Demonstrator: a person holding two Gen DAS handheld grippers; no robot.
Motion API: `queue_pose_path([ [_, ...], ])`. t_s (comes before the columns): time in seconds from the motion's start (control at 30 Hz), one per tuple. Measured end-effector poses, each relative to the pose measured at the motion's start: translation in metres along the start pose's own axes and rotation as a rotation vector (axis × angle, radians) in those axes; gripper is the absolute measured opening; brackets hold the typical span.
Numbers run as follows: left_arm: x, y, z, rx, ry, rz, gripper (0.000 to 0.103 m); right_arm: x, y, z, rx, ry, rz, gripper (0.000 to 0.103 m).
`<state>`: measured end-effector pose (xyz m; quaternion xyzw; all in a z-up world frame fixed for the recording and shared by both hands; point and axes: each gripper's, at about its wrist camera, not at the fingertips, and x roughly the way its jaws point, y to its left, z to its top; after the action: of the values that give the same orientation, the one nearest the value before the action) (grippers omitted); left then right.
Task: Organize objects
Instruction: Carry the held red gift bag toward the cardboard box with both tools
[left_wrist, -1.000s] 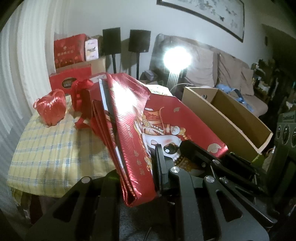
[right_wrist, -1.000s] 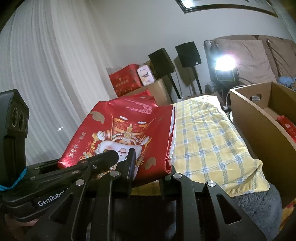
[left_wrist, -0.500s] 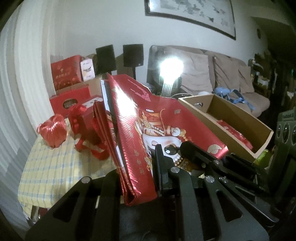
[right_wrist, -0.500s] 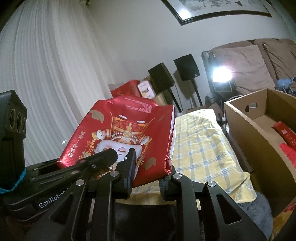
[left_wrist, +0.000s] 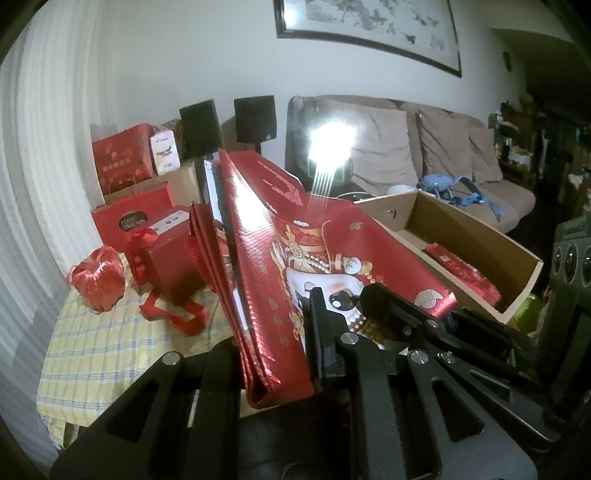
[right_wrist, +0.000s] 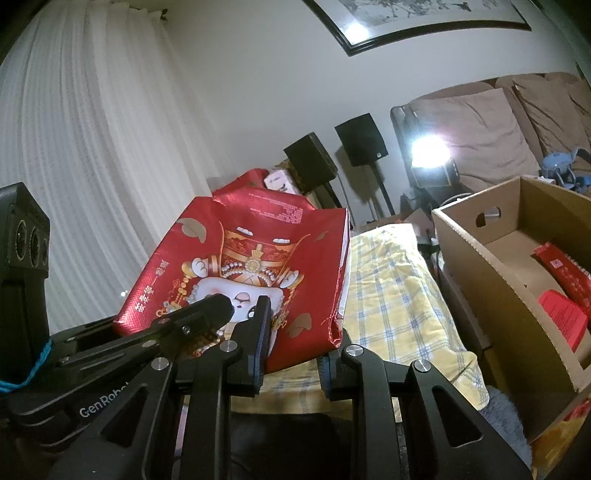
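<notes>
— Where is our red gift bag (left_wrist: 280, 258)?
— Above the checked tablecloth (left_wrist: 110, 347), beside the cardboard box (right_wrist: 491, 266); our left gripper (left_wrist: 273, 354) and right gripper (right_wrist: 295, 332) both clamp its folded end.

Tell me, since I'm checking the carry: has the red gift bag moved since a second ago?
Yes. The red gift bag, clamped by both grippers, has risen off the checked tablecloth and shifted toward the cardboard box, whose inside now shows more.

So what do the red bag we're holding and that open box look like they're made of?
Red bag: probably foil-coated paper or laminated woven plastic; glossy, finely textured weave, creased folds, glare streaks. Box: plain brown corrugated cardboard, matte, with a punched handle hole.
</notes>
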<state>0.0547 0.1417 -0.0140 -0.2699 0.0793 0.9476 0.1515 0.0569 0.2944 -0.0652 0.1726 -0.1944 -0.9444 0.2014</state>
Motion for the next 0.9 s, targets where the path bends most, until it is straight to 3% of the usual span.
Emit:
queue_pose_path([
  [0.27,-0.001,-0.005,-0.002,0.019,-0.009,0.03,0.015,-0.005,0.0,0.004,-0.004,-0.002,0.012,0.022],
  [0.53,-0.004,-0.002,0.004,-0.01,-0.018,-0.001,0.016,-0.01,0.002,0.01,-0.04,-0.024,0.01,0.022],
  [0.9,-0.001,-0.023,0.018,0.058,-0.066,-0.014,0.016,-0.018,-0.008,0.024,-0.08,-0.074,-0.019,0.022],
])
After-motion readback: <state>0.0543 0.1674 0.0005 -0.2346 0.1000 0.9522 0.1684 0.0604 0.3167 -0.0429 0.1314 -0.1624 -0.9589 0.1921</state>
